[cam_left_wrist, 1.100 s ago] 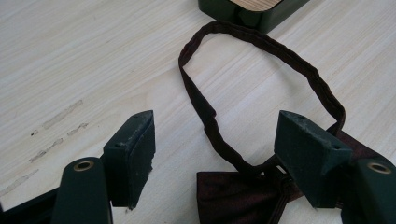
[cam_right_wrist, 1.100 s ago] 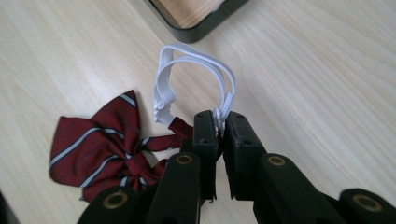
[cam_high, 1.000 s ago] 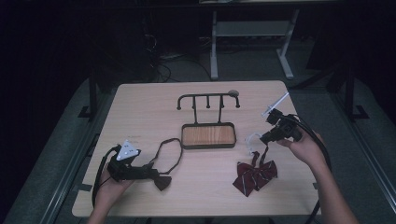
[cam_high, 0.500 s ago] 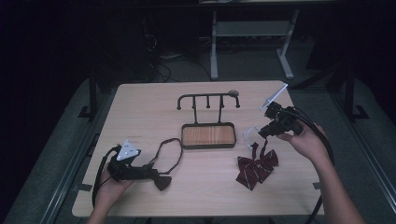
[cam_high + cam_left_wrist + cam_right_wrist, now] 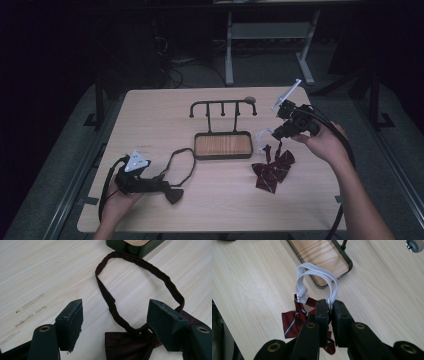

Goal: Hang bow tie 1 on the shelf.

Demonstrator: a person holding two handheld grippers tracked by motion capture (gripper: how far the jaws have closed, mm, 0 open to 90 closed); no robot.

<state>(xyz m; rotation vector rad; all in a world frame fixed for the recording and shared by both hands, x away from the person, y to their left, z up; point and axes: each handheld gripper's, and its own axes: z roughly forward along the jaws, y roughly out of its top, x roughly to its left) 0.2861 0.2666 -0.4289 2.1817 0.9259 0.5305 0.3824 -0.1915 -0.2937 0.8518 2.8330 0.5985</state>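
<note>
Striped bow tie (image 5: 272, 170), dark red with pale stripes, is seen partly lifted off the pale wooden table (image 5: 150, 115) by its white elastic band (image 5: 317, 277). The band is pinched between the closed jaws of the right gripper (image 5: 329, 306), which is held above the table's right side in the high view (image 5: 292, 122); the tie's fabric hangs below the jaws and its lower end is seen touching the tabletop. In the right gripper view, the white band is shown looping up and away from the jaws, with the red fabric bunched just beneath them.

A second bow tie (image 5: 130, 345), plain and dark maroon, is pictured lying flat near the table's front left. Its thin strap (image 5: 140, 263) is spread in an open loop on the wood, reaching towards the tray. The left gripper (image 5: 115, 322) is held low over this tie with its jaws set wide apart; the knot end of the strap lies between them, and the right-hand pad sits over the fabric, though whether it touches cannot be told. In the high view this gripper (image 5: 170, 192) is shown resting at the table's near edge.

A dark-rimmed tray (image 5: 222, 146) with a wood-grain floor is placed at the table's centre, between the two ties, with a black hook rack (image 5: 222, 106) rising from its far side.
</note>
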